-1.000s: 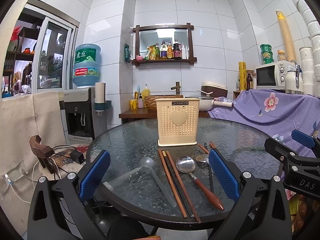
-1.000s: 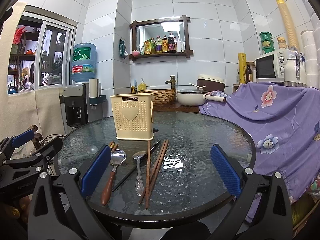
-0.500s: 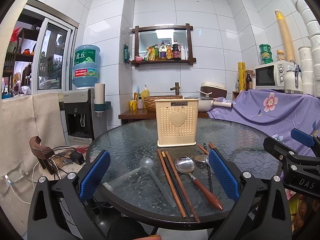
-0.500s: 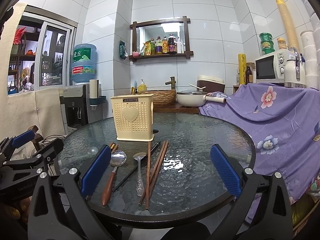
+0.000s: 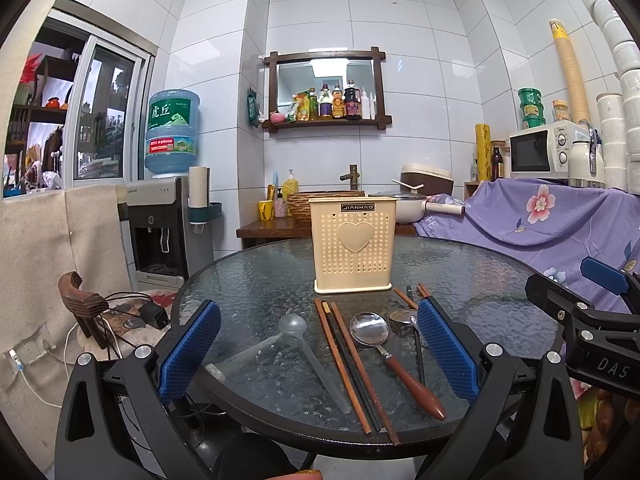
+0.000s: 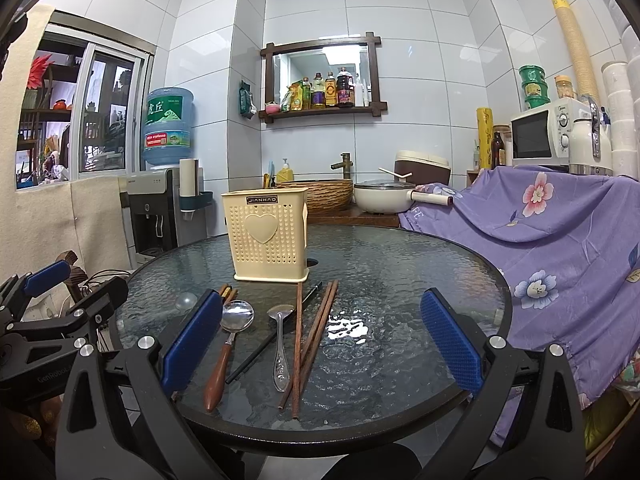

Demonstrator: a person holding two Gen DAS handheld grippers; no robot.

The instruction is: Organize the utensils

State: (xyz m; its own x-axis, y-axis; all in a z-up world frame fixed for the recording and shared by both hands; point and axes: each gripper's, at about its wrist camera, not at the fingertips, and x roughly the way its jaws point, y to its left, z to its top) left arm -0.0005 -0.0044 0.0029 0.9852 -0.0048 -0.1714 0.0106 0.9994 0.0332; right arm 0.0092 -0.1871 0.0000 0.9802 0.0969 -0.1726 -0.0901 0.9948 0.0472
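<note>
A cream perforated utensil holder (image 5: 353,245) (image 6: 268,239) with a heart on its front stands upright mid-table. In front of it lie a clear plastic spoon (image 5: 310,356), brown and black chopsticks (image 5: 352,364) (image 6: 310,340), a wooden-handled steel spoon (image 5: 390,354) (image 6: 228,344) and an all-metal spoon (image 6: 280,340). My left gripper (image 5: 318,354) is open, held over the near table edge with nothing between its blue pads. My right gripper (image 6: 318,346) is open too, above the chopsticks and the metal spoon, touching nothing.
The round glass table (image 6: 400,272) has a dark rim. A purple floral cloth (image 6: 560,232) drapes the counter at right, under a microwave (image 6: 548,136). A water dispenser (image 5: 164,216) stands left, a sink counter with basket and pot behind.
Both views have barely shifted; the left one crept slightly closer to the table. Nothing was taken hold of and both grippers stay open.
</note>
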